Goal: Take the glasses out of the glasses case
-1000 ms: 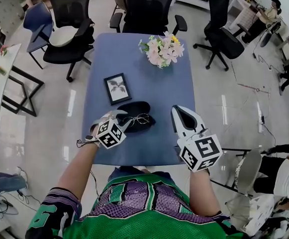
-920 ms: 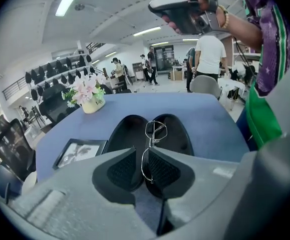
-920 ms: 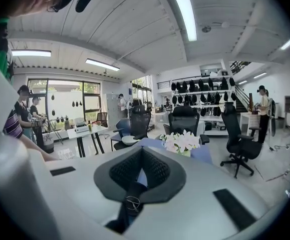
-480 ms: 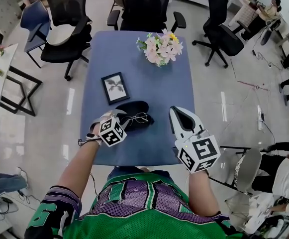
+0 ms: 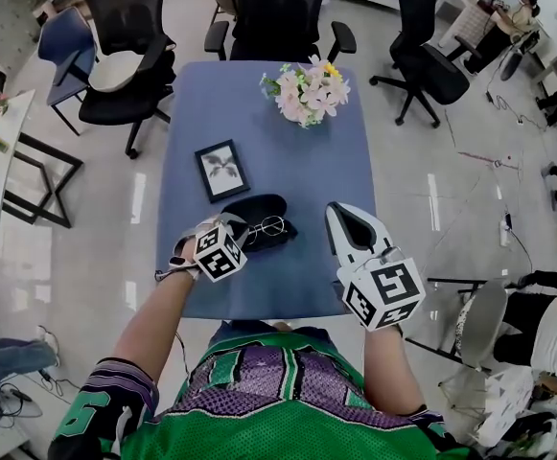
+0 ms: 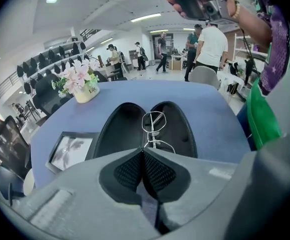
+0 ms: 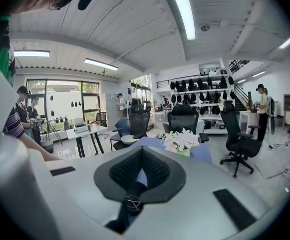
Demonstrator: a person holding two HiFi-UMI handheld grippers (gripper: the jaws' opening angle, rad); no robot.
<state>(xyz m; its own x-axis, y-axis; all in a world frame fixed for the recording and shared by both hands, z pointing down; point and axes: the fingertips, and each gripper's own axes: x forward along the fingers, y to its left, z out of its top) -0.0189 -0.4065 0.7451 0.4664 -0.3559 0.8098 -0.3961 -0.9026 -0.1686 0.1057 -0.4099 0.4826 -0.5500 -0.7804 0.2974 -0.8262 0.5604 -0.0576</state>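
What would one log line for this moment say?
left gripper: shut on glasses | glasses case: open on table | right gripper: shut, empty

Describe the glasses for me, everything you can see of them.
The glasses have a thin, silvery wire frame with clear, roundish lenses and a slim bridge. They lie in the open black glasses case, in the half nearer the person, not yet lifted out. The far lens shows whole. The near lens is partly hidden behind the left claw, whose jaws look closed on its rim. Whether the side arms are folded I cannot tell.
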